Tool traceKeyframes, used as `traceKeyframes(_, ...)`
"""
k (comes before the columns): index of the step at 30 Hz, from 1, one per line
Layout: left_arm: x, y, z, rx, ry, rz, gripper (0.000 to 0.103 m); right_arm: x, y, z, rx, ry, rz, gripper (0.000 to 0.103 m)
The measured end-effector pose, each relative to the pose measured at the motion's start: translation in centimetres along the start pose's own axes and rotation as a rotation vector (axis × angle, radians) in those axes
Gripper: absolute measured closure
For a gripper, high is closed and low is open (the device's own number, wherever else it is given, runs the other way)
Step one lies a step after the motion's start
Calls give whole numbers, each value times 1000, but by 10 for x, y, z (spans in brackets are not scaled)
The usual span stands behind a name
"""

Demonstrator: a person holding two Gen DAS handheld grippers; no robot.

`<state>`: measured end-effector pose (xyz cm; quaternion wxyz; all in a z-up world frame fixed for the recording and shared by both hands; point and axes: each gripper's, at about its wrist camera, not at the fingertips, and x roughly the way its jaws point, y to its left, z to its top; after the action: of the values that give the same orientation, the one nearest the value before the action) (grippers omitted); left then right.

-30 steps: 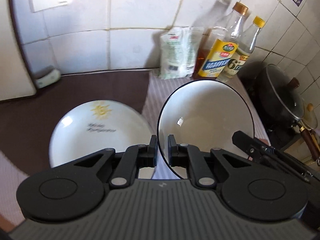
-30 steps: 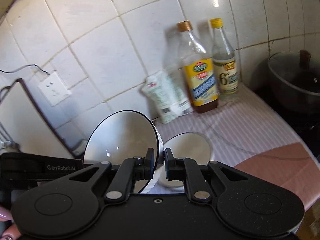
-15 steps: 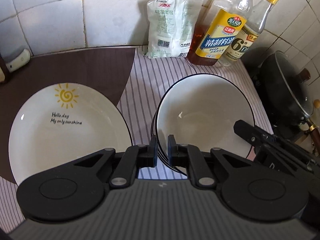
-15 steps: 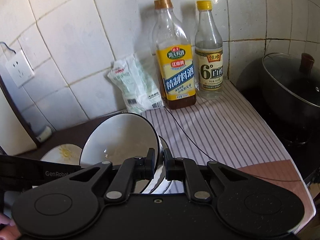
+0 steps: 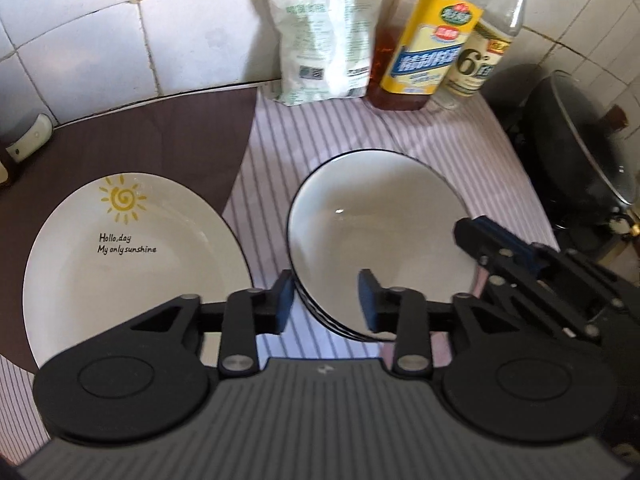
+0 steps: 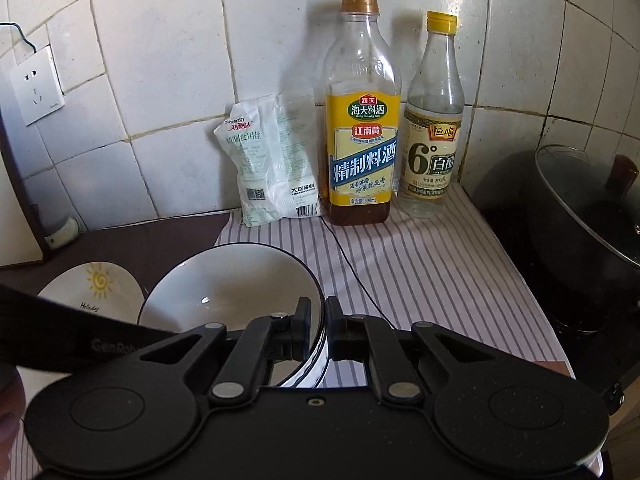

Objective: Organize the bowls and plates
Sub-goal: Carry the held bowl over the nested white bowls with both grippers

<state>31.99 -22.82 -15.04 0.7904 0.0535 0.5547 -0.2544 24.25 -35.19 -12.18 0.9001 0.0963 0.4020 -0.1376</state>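
Bowls (image 5: 380, 240) are stacked on the striped cloth (image 5: 460, 152), white with thin black rims. How many are in the stack cannot be told. The near rim is straddled by the left gripper (image 5: 326, 300), whose jaws are opening and not pressing it. The far rim of the top bowl is pinched tight by the right gripper (image 6: 318, 328). One sun plate (image 5: 120, 264) lies just beside the stack. Bare cloth is left behind, up to one bag (image 5: 324, 32) and two bottles (image 5: 424, 48).
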Motion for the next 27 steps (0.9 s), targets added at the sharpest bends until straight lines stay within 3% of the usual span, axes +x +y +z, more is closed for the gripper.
traceKeyframes(5,-25,-8,-3,33,-28,-8,62,-21,-11,-3,63,-31,42,89)
traceKeyframes(10,-53,-13,-9,38,-60,-21,62,-49,-13,-8,74,-48,152,88)
traceKeyframes(19,-84,-19,-28,49,-84,-23,62,-97,-20,-26,-1,-110,175,78)
traceKeyframes(24,-92,-11,-49,-59,-79,-53,62,-117,-37,-36,-14,-125,208,78)
traceKeyframes(27,-94,-9,-61,-85,-114,-78,61,-127,-38,-39,-24,-153,241,78)
